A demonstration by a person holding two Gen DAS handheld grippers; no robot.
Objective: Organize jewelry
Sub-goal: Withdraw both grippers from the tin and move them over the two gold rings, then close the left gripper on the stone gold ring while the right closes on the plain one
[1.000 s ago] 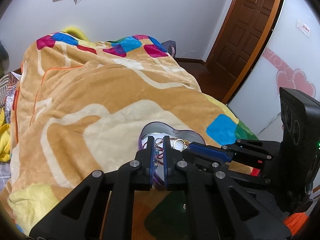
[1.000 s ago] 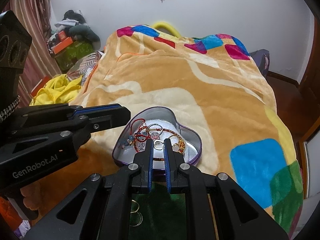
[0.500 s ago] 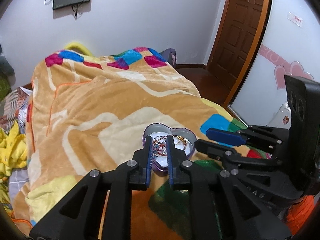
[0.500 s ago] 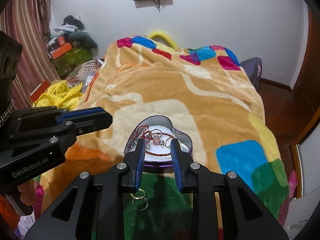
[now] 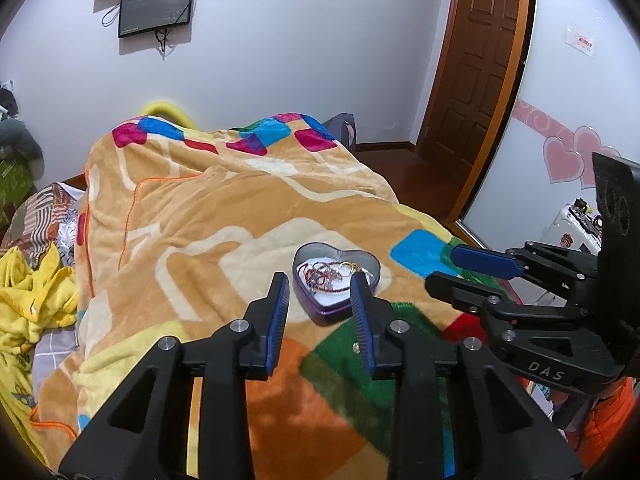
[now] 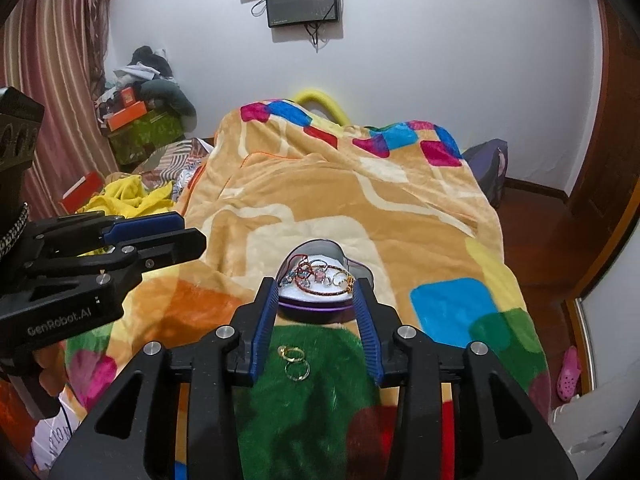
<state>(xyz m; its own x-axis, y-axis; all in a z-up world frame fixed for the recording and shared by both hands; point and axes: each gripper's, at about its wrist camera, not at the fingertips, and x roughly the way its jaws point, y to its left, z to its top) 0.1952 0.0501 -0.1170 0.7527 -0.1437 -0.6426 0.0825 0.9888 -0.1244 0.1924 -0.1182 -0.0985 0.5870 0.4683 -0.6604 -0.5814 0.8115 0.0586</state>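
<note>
A purple heart-shaped tin point(image 5: 320, 309) sits on the blanket and holds several bracelets and rings point(image 5: 330, 274). It also shows in the right wrist view point(image 6: 316, 304) with the jewelry point(image 6: 320, 276) inside. Two gold rings point(image 6: 294, 361) lie on a green patch of blanket in front of the tin. My left gripper point(image 5: 320, 284) is open and empty, held above and short of the tin. My right gripper point(image 6: 315, 286) is open and empty, above the gold rings, with the tin just beyond its tips.
The bed is covered by an orange patterned blanket point(image 5: 200, 220). Yellow clothes point(image 5: 28, 300) lie at the left. A pile of boxes and clothes point(image 6: 140, 120) stands by the curtain. A wooden door point(image 5: 480, 60) is at the right.
Both grippers have opened from shut and drawn back and up from the tin. The two gold rings have come into view on the blanket in front of the tin.
</note>
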